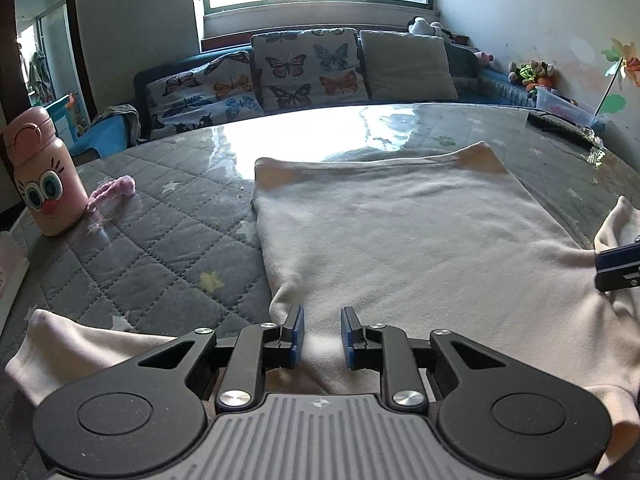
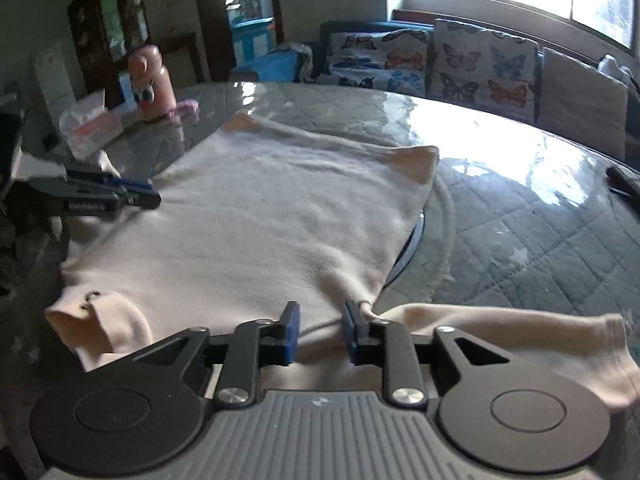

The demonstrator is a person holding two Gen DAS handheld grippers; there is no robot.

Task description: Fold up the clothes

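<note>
cream shirt (image 1: 400,240) flat on quilted table (image 1: 160,240) (collar perhaps nearest)

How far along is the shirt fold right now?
Done: the cream shirt lies spread flat on the quilted table. In hand: nothing; the left gripper and right gripper sit open at its near edge. Left: both sleeves stick out, and no fold shows.

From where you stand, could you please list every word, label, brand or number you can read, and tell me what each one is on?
No text here can be read for certain.
Pink bottle: small raised lettering on the lid's rim, too small and blurred to read.
Left gripper: a pale strip of marks on its side, too blurred to read.
Gripper base: only a small star-like emblem, no letters.
Cream garment: no print or tag visible.
</note>
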